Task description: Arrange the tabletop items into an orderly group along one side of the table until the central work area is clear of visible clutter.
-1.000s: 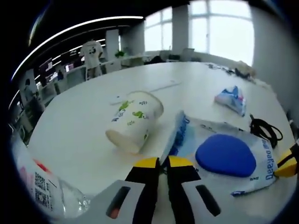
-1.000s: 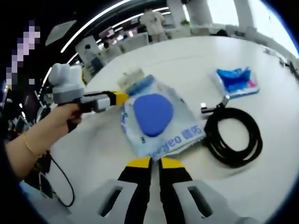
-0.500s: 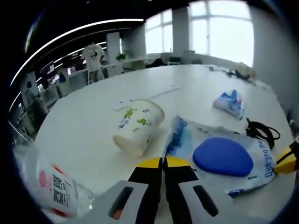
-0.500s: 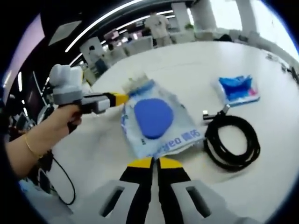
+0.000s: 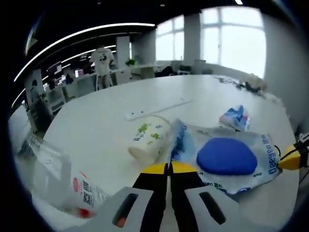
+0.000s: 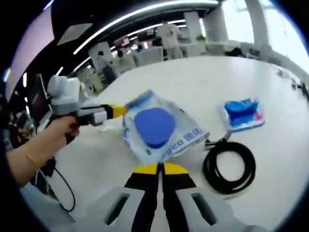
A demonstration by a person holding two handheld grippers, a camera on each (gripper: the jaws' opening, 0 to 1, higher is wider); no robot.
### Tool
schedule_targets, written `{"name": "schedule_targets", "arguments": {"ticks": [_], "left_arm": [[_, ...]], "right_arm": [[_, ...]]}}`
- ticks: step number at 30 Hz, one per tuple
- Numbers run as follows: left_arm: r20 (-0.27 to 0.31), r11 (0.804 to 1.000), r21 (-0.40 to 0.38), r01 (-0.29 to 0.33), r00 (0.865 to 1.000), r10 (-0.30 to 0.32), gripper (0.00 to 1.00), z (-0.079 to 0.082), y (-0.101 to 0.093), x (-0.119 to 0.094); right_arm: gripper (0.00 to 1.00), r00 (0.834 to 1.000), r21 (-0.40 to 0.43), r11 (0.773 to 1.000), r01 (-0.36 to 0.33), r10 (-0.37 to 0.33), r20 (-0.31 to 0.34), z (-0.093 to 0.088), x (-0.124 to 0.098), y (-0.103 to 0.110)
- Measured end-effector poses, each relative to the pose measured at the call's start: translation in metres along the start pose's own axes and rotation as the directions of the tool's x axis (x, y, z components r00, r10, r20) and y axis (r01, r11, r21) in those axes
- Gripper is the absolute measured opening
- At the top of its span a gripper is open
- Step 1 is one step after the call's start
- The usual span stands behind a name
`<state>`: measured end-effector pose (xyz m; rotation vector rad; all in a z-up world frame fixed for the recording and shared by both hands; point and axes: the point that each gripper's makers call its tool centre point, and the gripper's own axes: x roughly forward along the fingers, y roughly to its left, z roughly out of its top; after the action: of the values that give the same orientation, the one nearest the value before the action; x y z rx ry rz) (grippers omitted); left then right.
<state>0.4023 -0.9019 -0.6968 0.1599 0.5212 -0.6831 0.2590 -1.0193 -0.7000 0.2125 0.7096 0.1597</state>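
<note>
A clear plastic bag [image 5: 251, 169] printed in blue holds a round blue pad [image 5: 226, 155]. It hangs tilted just above the white table [image 5: 96, 130]. My left gripper [image 5: 167, 167] is shut on the bag's left edge. In the right gripper view a hand [image 6: 50, 137] holds that left gripper [image 6: 118, 110] at the bag's [image 6: 181, 140] far corner. My right gripper [image 6: 161, 168] is shut at the bag's near edge, and its yellow tip [image 5: 288, 158] meets the bag's right side in the left gripper view.
A paper cup [image 5: 152, 137] lies on its side beside the bag. A plastic bottle [image 5: 63, 179] lies at the left. A blue tissue pack [image 6: 244, 113] and a black cable coil [image 6: 229, 166] sit to the right. A white power strip [image 5: 154, 108] lies farther back.
Both grippers have risen with the bag, which now hangs off the table. The cup and cable look farther away, and more of the bottle shows.
</note>
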Motion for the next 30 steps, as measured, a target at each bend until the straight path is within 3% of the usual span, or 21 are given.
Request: {"name": "schedule_targets", "arguments": {"ticks": [14, 30], "left_arm": [[0.026, 0.994, -0.109, 0.013, 1.0, -0.011, 0.01, 0.001, -0.013, -0.016], [0.032, 0.974, -0.228, -0.008, 0.999, 0.015, 0.01, -0.01, -0.032, -0.024]], "right_arm": [[0.0, 0.998, -0.082, 0.995, 0.048, -0.046, 0.033, 0.045, 0.0, -0.051], [0.0, 0.999, -0.153, 0.987, 0.049, -0.048, 0.01, 0.072, 0.019, -0.078]]}}
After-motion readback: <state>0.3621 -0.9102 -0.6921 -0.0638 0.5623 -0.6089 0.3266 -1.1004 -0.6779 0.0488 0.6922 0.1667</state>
